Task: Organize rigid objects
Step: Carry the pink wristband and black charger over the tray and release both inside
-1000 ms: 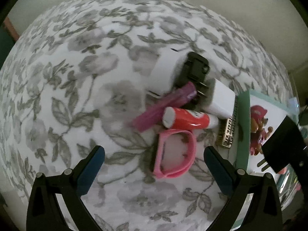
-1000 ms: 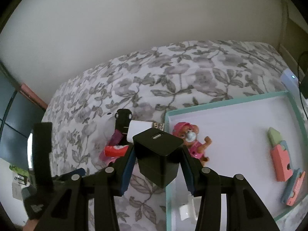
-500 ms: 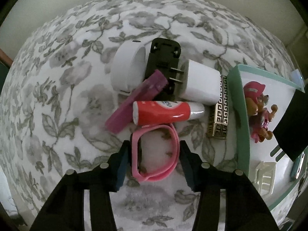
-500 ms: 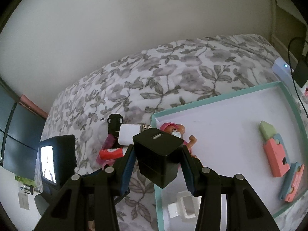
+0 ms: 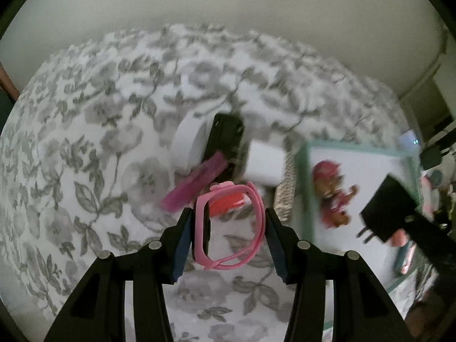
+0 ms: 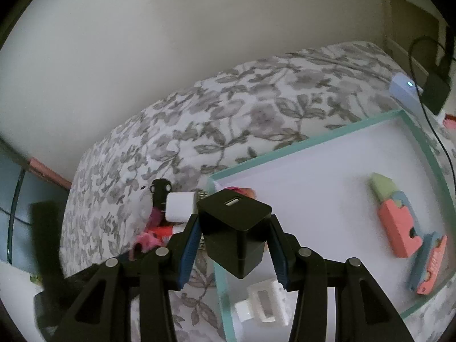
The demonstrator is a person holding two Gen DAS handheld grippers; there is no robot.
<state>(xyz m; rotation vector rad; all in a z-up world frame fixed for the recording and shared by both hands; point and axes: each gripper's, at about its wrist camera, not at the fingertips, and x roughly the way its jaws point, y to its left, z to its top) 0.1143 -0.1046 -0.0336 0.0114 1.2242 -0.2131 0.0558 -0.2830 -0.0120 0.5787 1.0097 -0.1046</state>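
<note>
Left tongs (image 5: 226, 228) pinching pink wristband (image 5: 228, 225) (loop upright, long axis toward camera); right tongs (image 6: 233, 239) gripping black charger (image 6: 235, 230), port upward.

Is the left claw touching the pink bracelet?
Touching. In the left wrist view, the left claw has just closed on the pink bracelet: both pads press its sides.

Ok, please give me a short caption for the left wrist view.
Left gripper lifts a pink wristband from the floral bedspread, beside the teal-rimmed tray.
</note>
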